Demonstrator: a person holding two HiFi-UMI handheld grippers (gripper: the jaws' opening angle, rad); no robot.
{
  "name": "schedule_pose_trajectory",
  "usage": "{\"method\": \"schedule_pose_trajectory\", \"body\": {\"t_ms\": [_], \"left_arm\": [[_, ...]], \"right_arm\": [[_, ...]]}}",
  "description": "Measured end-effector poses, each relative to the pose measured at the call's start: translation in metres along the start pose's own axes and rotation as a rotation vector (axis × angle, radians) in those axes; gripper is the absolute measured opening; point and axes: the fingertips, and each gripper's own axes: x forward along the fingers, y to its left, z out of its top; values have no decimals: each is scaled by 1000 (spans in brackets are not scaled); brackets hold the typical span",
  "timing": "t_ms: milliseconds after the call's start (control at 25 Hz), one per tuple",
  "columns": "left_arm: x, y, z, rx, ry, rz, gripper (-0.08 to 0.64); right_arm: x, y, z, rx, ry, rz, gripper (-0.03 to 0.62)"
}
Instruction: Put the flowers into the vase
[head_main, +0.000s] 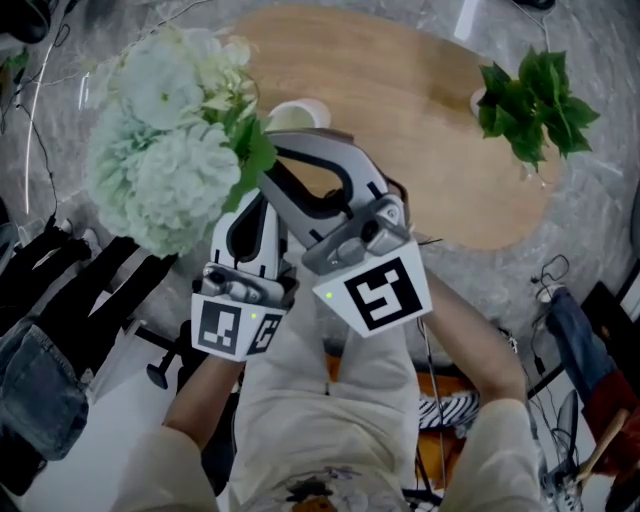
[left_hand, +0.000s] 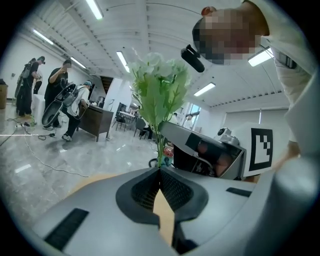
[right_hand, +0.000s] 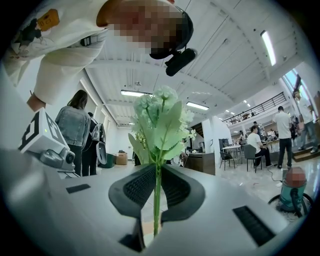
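Observation:
A bunch of pale green and white flowers (head_main: 165, 150) is held up over the left end of the table. Both grippers clamp its stems from below, close together. My left gripper (head_main: 252, 205) is shut on a thin green stem (left_hand: 160, 157), with the blooms (left_hand: 157, 85) rising beyond its tips. My right gripper (head_main: 278, 160) is shut on a stem (right_hand: 157, 200) that runs up between its jaws to the flower heads (right_hand: 160, 122). A white vase (head_main: 297, 113) stands on the table just behind the right gripper's jaws, partly hidden by them.
The oval wooden table (head_main: 420, 120) also carries a leafy green plant (head_main: 535, 105) at its right end. Dark clothing and bags (head_main: 60, 290) lie at the left, cables and gear (head_main: 570, 330) on the floor at the right. People stand in the background (left_hand: 60, 95).

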Motion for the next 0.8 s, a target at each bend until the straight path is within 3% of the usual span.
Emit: {"method": "schedule_pose_trajectory", "body": {"t_ms": [440, 800], "left_arm": [[0, 22, 13, 19, -91, 88, 8], [6, 30, 11, 15, -93, 110, 8]], "right_arm": [[13, -5, -18, -17, 10, 4, 32], [23, 1, -39, -6, 49, 44, 32]]}}
